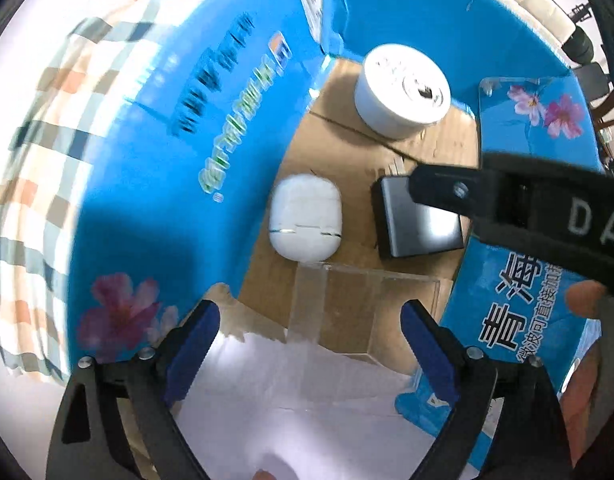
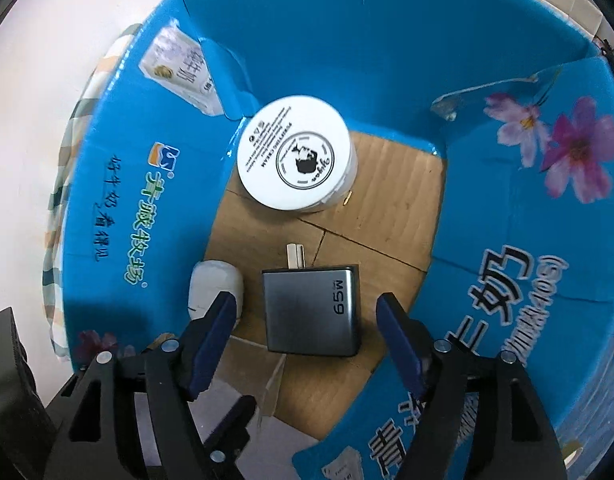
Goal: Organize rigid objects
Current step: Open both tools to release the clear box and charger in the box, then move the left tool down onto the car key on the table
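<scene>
Right wrist view: right claw (image 2: 303, 342) stands spread above the grey charger (image 2: 311, 312), which lies untouched on the blue box (image 2: 155, 216) floor beside a white jar (image 2: 295, 152). Left claw (image 1: 307, 352) is spread wide, empty, over the white case (image 1: 305, 222).

I count one blue carton (image 2: 387, 60), and on its floor one white cream jar (image 2: 295, 152), one grey charger (image 2: 311, 312), one white earbud case (image 1: 305, 216) and one clear plastic box (image 1: 367, 308).
</scene>
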`<action>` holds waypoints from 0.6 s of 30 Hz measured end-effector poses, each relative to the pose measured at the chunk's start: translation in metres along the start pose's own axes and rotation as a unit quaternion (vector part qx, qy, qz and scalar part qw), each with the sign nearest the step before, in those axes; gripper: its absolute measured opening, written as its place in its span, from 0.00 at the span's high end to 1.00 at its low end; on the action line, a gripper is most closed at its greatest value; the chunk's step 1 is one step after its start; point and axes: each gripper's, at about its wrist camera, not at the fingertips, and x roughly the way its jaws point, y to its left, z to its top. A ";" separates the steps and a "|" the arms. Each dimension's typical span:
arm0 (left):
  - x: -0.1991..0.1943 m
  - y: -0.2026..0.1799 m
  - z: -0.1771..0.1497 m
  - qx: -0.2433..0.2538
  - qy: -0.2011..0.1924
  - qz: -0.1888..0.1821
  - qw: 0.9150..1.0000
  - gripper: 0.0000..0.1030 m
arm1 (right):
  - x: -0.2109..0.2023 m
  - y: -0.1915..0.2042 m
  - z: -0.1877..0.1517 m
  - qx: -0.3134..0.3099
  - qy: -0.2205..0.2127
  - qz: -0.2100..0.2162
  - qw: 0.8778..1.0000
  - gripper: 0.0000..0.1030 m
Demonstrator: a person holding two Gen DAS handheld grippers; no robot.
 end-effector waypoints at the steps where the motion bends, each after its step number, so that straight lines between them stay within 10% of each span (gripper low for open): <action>1: -0.004 0.001 0.000 -0.003 -0.006 0.001 1.000 0.00 | -0.006 0.000 -0.001 0.000 -0.003 0.001 1.000 0.27; 8: -0.041 0.002 -0.005 -0.017 -0.043 0.015 0.999 0.00 | -0.047 0.003 -0.014 -0.012 -0.041 0.004 0.999 0.02; 18: -0.100 0.019 -0.033 -0.020 -0.104 0.040 0.994 0.00 | -0.103 -0.016 -0.042 -0.010 -0.066 0.005 0.998 0.02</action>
